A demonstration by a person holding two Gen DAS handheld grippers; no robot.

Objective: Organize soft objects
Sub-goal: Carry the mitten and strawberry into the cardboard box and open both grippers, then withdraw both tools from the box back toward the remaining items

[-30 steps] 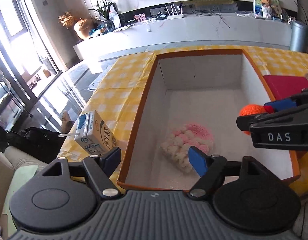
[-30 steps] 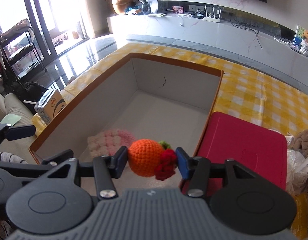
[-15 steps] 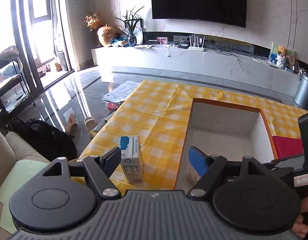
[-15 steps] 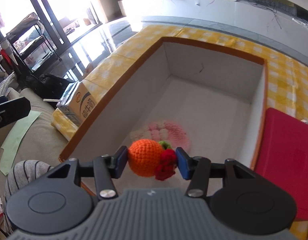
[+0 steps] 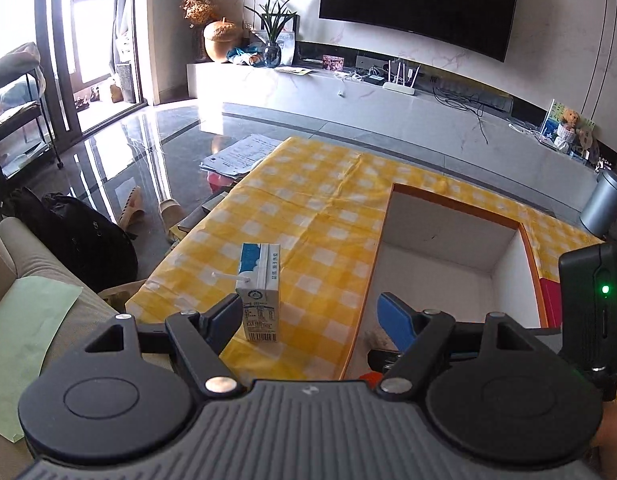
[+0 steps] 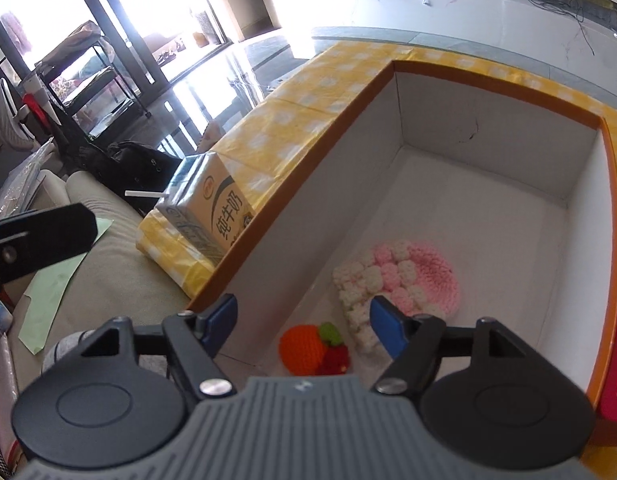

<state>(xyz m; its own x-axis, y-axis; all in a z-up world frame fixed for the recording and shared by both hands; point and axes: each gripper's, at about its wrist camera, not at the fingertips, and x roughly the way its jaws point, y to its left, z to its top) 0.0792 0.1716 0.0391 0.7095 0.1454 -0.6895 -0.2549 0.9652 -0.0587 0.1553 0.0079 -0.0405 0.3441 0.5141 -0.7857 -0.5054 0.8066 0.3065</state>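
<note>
Now the right gripper (image 6: 302, 326) is opening above the box (image 6: 488, 92), its orange knitted toy (image 6: 302, 350) dropped at the near edge beside the pink knit (image 6: 404, 276); the left gripper (image 5: 308, 320) waits open and empty by the milk carton (image 5: 259, 292).

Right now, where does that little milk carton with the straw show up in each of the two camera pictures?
Left wrist view: the milk carton stands upright on the yellow checked cloth, lower centre, just left of the box.
Right wrist view: the same carton sits at left of centre, close against the box's outer left wall.
Shared landmark: the orange-rimmed box, to the carton's right in both views.
</note>
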